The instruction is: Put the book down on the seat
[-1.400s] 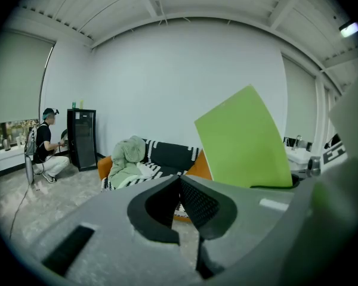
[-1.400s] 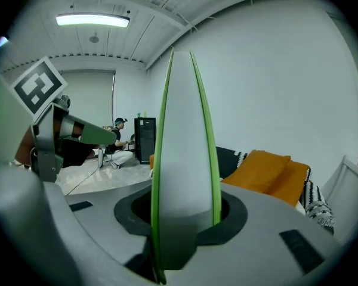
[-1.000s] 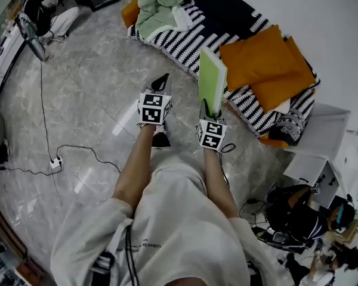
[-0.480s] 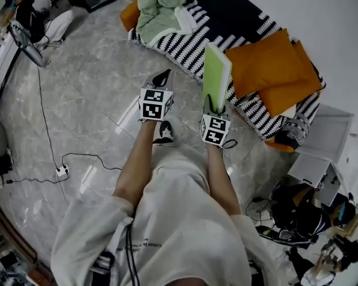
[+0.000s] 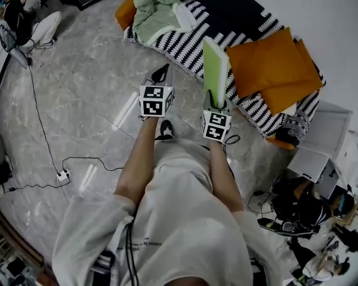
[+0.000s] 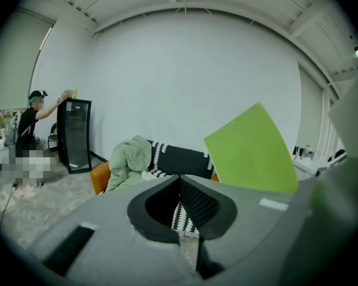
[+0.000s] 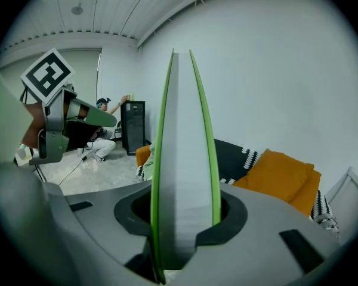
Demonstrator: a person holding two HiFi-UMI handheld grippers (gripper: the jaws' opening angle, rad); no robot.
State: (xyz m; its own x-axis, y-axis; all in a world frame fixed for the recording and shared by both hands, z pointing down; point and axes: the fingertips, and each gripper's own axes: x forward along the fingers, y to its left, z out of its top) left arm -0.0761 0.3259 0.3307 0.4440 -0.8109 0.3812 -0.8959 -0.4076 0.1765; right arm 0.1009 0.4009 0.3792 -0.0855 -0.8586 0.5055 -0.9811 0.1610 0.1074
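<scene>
While the right gripper [image 7: 182, 231] clamps the green book [image 7: 184, 148] at its bottom edge, the book stands upright, thin edge on, over the sofa's [image 5: 188, 47] front edge. Left gripper [image 5: 161, 75]: jaws together, nothing between, over the floor [image 5: 89, 88]. Bare striped seat between the blanket [image 5: 158, 8] and the orange cushions [image 5: 274, 64].

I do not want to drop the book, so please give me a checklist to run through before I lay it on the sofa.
1. Book gripped: ok, the right gripper is shut on its lower edge.
2. Left gripper free: ok, shut, holding nothing.
3. Free place on the sofa: ok, bare between the green blanket and the orange cushions.
4. Book turned flat: not ok, it stands upright.
5. Book over the seat: cannot tell how high or how far in.
</scene>
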